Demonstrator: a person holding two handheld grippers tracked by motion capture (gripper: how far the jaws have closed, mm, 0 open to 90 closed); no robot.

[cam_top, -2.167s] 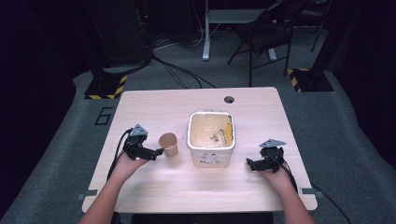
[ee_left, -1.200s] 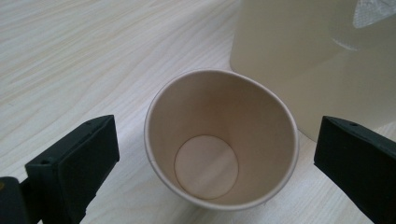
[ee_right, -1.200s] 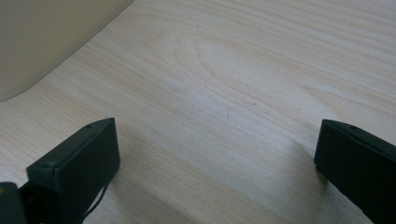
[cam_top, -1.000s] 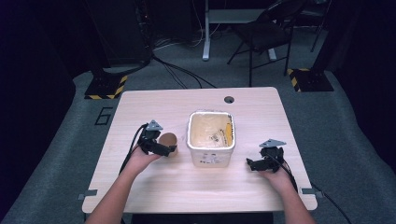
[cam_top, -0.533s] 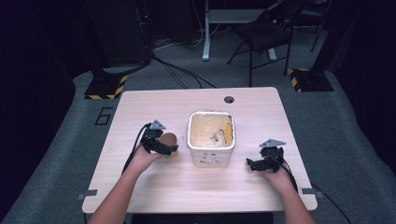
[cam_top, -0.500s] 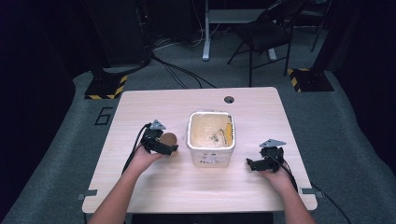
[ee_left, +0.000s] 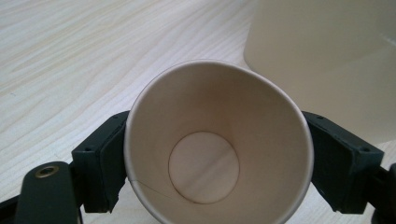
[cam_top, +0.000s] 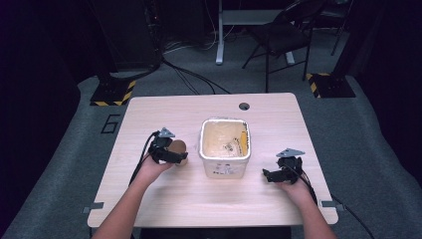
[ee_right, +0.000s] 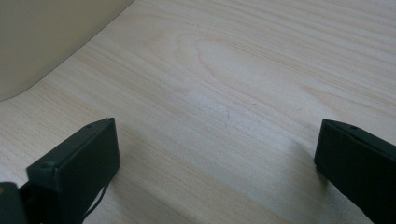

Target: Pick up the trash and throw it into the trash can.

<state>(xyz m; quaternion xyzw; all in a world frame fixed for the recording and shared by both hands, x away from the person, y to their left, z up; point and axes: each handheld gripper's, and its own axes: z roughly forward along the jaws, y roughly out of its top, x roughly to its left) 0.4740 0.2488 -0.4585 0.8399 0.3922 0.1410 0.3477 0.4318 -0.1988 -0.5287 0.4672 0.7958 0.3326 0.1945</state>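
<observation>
A brown paper cup stands upright and empty on the wooden table, just left of a white square tub. My left gripper has its two black pads pressed against the cup's sides. Its jaws have just been closing, with the cup between them. The cup's rim is slightly creased at the lower left. To the right of the tub, my right gripper rests low on the table. In the right gripper view its jaws stand wide apart with bare wood between them.
The tub holds scraps and a yellow strip along its right wall. A round cable hole sits near the table's far edge. A chair and floor cables lie beyond the table.
The left hand moved right from beside the cup until its jaws sat around it, then stayed put. The right hand has not moved.
</observation>
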